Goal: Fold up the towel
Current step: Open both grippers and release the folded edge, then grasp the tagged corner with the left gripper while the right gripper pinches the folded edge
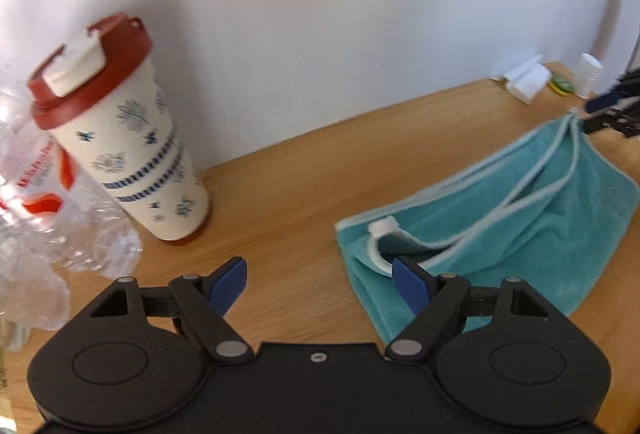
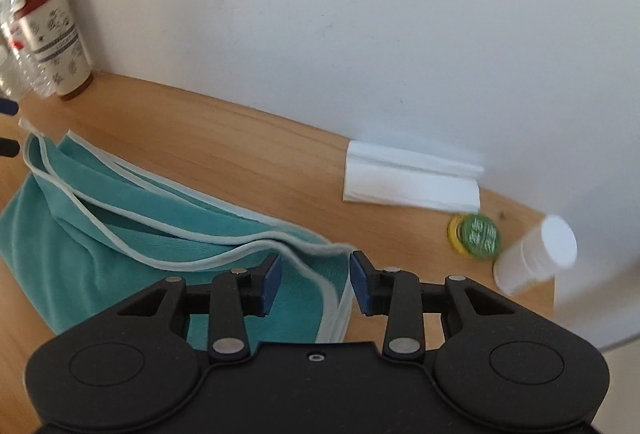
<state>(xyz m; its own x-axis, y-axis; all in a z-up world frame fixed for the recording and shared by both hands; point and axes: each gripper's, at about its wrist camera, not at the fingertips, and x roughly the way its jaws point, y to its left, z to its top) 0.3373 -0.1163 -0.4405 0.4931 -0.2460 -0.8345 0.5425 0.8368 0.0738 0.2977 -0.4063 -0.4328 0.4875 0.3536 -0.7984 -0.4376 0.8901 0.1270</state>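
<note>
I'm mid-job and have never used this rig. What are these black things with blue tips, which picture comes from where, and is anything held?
Each picture comes from a camera on a hand-held gripper, looking along its two blue-padded fingers. The left wrist view shows the left gripper, open and empty, beside the teal towel. The right wrist view shows the right gripper, open over the towel's corner, gripping nothing. On the wooden table stand a tumbler and a crushed plastic bottle; folded white paper, a green cap and a white tube lie nearby.

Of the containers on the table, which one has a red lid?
The patterned travel cup beside the crushed plastic bottle; the small white bottle at the other end has none.
</note>
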